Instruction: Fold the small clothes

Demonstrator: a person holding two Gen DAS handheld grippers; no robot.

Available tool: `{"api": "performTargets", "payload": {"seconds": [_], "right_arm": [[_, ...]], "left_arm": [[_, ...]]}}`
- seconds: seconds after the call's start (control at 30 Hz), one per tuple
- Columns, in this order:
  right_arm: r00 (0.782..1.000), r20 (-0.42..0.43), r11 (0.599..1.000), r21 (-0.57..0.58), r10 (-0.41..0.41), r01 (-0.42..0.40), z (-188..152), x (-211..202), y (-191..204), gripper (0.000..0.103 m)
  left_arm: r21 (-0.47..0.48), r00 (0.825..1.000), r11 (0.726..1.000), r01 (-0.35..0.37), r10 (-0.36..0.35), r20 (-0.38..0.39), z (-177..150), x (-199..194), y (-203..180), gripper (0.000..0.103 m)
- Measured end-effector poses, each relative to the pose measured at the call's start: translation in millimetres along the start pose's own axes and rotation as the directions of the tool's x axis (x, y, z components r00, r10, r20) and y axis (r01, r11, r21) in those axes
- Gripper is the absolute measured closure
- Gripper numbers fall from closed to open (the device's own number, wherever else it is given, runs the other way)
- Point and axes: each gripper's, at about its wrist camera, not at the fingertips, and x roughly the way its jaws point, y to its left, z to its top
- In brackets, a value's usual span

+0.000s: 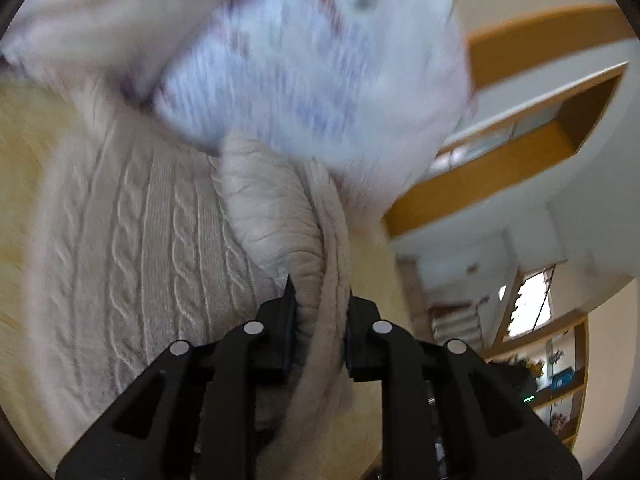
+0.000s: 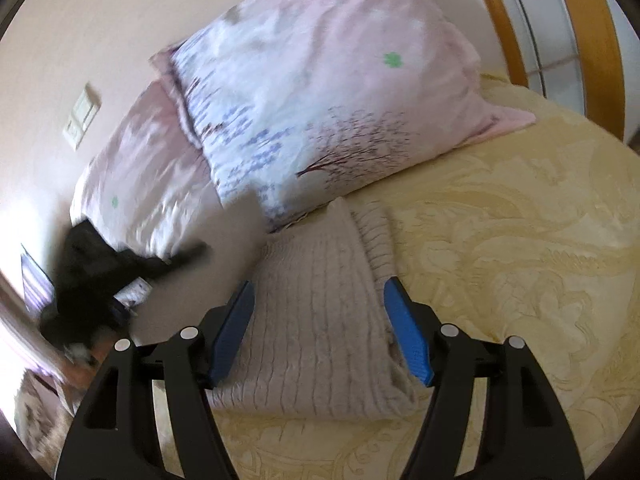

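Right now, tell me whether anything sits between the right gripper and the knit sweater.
Nothing visible does. The right gripper hangs open directly over the folded knit sweater on the yellow bedspread. The pink pillow lies beyond the sweater, not in between.

The cable-knit sweater (image 2: pixel 320 320) lay on the bedspread (image 2: pixel 520 260), the pillow (image 2: pixel 320 92) behind it at twelve o'clock, a second pillow (image 2: pixel 140 184) (partly overlapped) at ten.

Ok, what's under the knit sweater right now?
The beige cable-knit sweater lies on the yellow patterned bedspread, its far end reaching the floral pillow. Anything beneath the folded layers is covered; the left tool pinches one fold.
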Motion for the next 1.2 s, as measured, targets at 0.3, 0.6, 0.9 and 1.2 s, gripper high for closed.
{"api": "performTargets", "payload": {"seconds": [0.3,0.6,0.9,1.2], "right_arm": [[0.99,-0.092,0.989,0.108,0.11,-0.1,12.7,2.9,-15.2,0.034],[0.945,-0.284,0.984,0.121,0.163,-0.133,24.0,61.1,0.8,0.035],[0.906,-0.381,0.979,0.151,0.183,-0.134,25.8,112.1,2.7,0.047],[0.934,-0.326,0.985,0.128,0.15,-0.114,42.1,129.9,6.5,0.085]], "left_arm": [[0.148,0.995,0.985,0.091,-0.095,0.02,-12.4,-49.0,-14.2,0.039],[0.024,0.97,0.977,-0.212,0.207,0.13,5.3,-92.0,56.6,0.033],[0.015,0.97,0.971,-0.24,0.239,0.05,2.8,-65.3,74.6,0.032],[0.015,0.975,0.975,-0.222,0.222,0.024,1.2,-60.6,79.0,0.029]]}}
